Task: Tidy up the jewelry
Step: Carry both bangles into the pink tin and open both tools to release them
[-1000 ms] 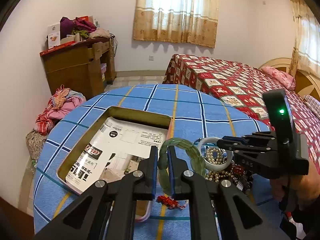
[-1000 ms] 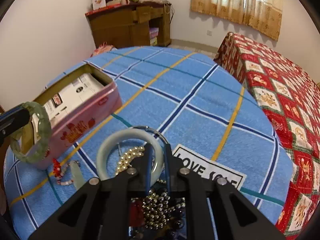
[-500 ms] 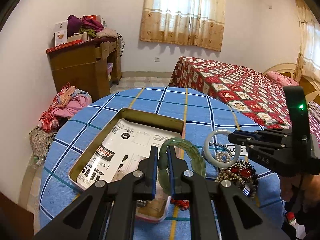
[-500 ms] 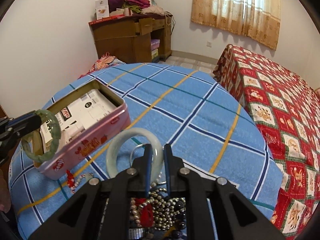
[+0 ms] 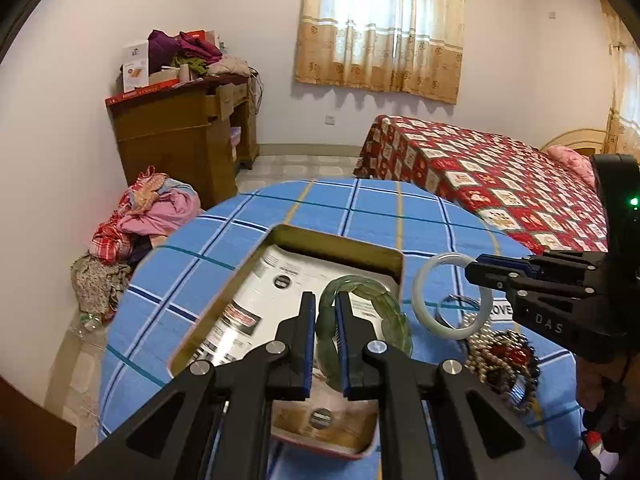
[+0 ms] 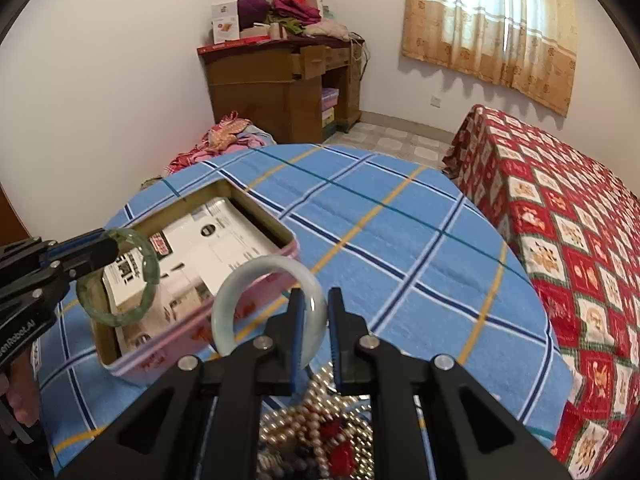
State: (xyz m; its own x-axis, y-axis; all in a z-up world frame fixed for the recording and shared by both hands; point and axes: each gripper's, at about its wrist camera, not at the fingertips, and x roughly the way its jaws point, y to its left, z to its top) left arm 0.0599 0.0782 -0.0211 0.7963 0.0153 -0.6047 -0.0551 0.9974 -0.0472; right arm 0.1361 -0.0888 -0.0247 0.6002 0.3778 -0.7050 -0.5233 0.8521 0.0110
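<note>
In the left wrist view the left tool (image 5: 326, 344) is seen clamped on the green bangle (image 5: 362, 314), which is held above the open tin (image 5: 340, 240), while the bead heap (image 5: 500, 356) lies at 3 o'clock. Only in the right wrist view is the tin's pink outer wall (image 6: 192, 340) shown, at 9 o'clock of the right tool (image 6: 314, 336), which is clamped on the white bangle (image 6: 268, 280) above the blue checked table (image 6: 400, 240). Both tools are held level, pointed across the table toward the bed (image 6: 560, 220).

Green bangle (image 5: 362, 312) over open tin (image 5: 340, 240)
</note>
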